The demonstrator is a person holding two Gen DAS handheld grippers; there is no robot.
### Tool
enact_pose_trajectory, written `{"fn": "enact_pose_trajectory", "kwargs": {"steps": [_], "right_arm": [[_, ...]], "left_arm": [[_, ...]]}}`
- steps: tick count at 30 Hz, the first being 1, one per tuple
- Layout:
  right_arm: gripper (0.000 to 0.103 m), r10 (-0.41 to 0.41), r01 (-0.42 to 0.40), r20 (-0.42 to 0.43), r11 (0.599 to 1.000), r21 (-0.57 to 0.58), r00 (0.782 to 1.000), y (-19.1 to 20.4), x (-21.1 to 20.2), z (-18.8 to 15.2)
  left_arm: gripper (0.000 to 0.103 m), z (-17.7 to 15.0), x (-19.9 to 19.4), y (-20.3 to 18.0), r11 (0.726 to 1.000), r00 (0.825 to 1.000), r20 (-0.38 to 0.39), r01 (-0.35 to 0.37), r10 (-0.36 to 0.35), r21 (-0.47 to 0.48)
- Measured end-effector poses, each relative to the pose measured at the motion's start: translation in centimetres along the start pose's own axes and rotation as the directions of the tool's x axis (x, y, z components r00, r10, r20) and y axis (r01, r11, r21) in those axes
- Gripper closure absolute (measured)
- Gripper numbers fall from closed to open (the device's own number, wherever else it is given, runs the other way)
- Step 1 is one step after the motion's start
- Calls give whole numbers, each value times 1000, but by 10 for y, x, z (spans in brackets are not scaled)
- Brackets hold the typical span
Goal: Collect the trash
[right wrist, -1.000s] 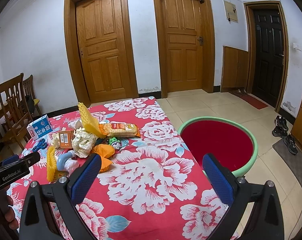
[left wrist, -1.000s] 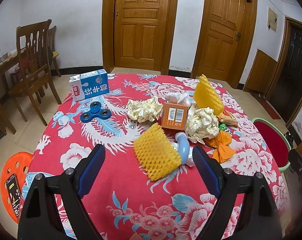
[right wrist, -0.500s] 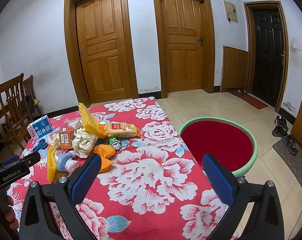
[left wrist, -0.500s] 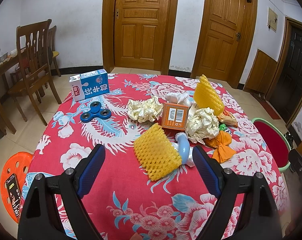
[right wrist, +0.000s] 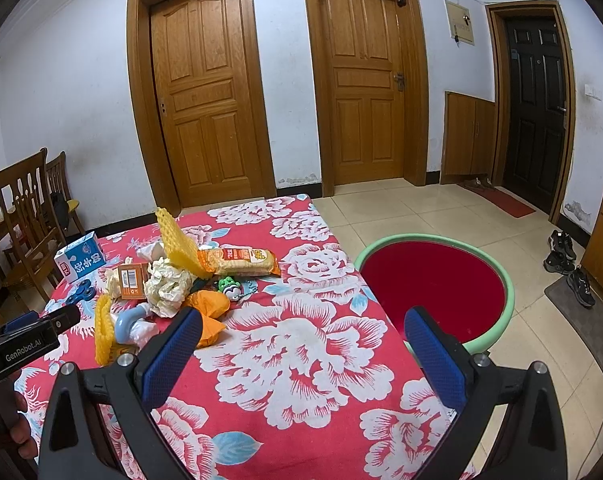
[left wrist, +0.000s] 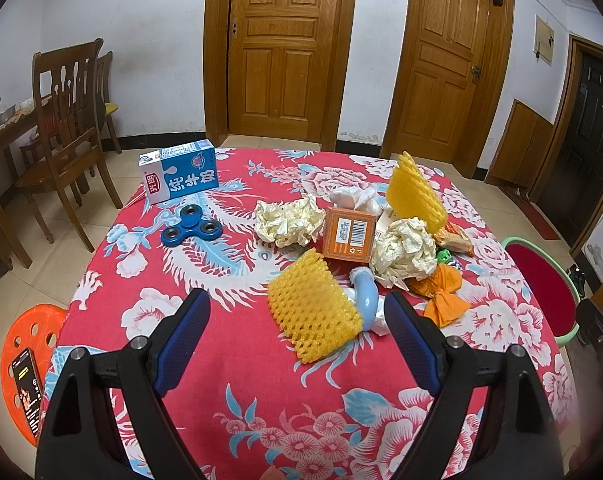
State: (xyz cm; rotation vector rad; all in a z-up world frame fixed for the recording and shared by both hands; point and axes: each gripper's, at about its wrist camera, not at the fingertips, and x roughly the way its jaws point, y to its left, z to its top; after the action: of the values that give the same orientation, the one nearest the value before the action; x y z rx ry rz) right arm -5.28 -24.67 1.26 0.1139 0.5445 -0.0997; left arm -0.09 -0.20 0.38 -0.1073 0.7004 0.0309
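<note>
From the left wrist view, the left gripper (left wrist: 297,324) hangs over the near edge of the table (left wrist: 229,364) with its fingers (left wrist: 183,336) spread wide and nothing between them. Straight ahead, lying just in front of the gap, is a yellow foam net (left wrist: 313,312), with a pale blue curved piece (left wrist: 366,298) touching its far side. Behind that, the pile: an orange carton (left wrist: 348,235), two crumpled paper wads (left wrist: 289,221), a second foam net (left wrist: 415,194) standing up, an orange wrapper (left wrist: 441,292). A milk box (left wrist: 179,176) and a blue spinner (left wrist: 190,231) sit apart to the left. Over to the right wrist view: the right gripper (right wrist: 299,346) is likewise spread and empty, poised above bare tablecloth, and beside the table on the floor is the green-rimmed red basin (right wrist: 497,276), the likely bin, with no trash visible inside. A snack packet (right wrist: 239,261) lies at the pile's far side. So by my reckoning nothing is collected yet; the whole heap is left, and the near foam net looks the first pick.
</note>
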Motion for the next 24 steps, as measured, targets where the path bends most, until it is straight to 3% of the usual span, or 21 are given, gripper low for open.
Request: {"fn": "enact_pose_trajectory", "kwargs": {"steps": [24], "right_arm": [[0, 3, -3, -9, 1000, 9, 1000, -1, 3, 1]], "left_arm": [[14, -2, 2, 4, 1000, 1000, -9, -1, 1, -2]]}}
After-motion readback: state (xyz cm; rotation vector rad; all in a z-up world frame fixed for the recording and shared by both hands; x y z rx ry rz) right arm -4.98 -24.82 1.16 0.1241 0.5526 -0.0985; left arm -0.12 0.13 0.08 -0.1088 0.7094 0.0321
